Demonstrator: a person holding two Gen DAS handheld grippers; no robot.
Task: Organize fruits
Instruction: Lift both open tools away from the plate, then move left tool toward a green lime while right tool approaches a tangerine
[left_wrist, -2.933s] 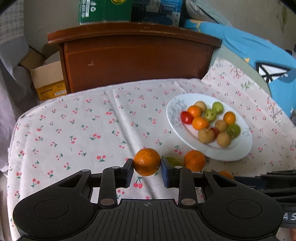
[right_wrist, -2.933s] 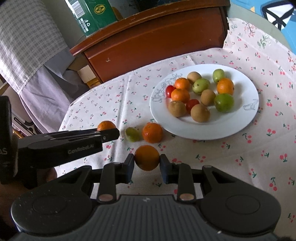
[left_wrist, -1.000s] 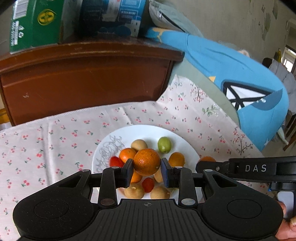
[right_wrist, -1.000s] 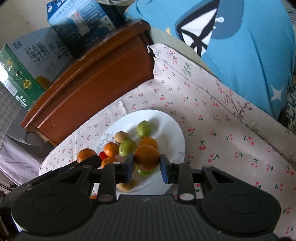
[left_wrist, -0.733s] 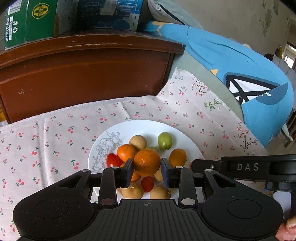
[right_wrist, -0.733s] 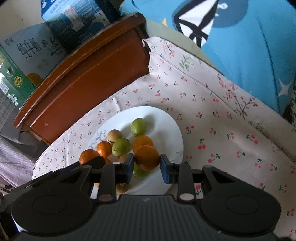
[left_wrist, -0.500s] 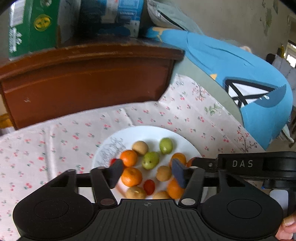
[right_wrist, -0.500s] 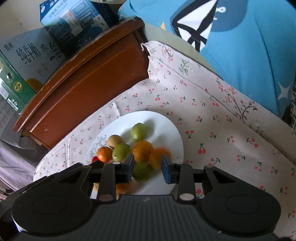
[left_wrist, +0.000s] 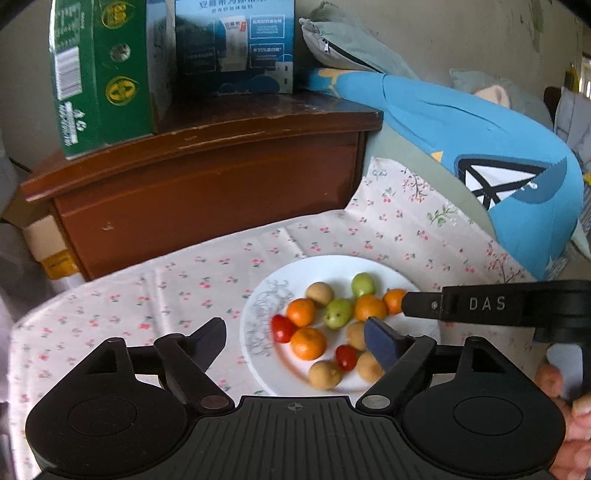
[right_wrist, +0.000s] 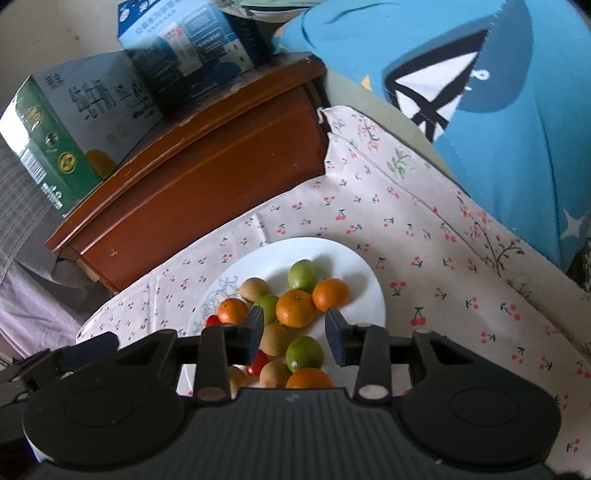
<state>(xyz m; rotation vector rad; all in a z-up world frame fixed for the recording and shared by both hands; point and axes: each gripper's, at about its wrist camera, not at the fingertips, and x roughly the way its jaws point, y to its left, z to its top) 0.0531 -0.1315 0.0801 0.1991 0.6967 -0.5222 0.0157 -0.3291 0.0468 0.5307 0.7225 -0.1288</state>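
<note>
Both oranges, gripped a second ago, have been dropped onto the plate (right_wrist: 373, 291). The left gripper (left_wrist: 295, 334) has just been opened wide, the right gripper (right_wrist: 295, 325) narrowly; neither holds anything. Withdrawal is best made straight up from the plate. Counted there from the left wrist view: four oranges, two green, two red, five brown fruits.

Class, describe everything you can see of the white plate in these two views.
The white plate is round and glossy, ceramic by its look, with a grey line drawing near its left rim. It lies flat on the cherry-print tablecloth, in front of the brown wooden cabinet. It holds small orange, green, tan and red fruits, heaped mostly on its right and near side. Neither gripper touches it.
</note>
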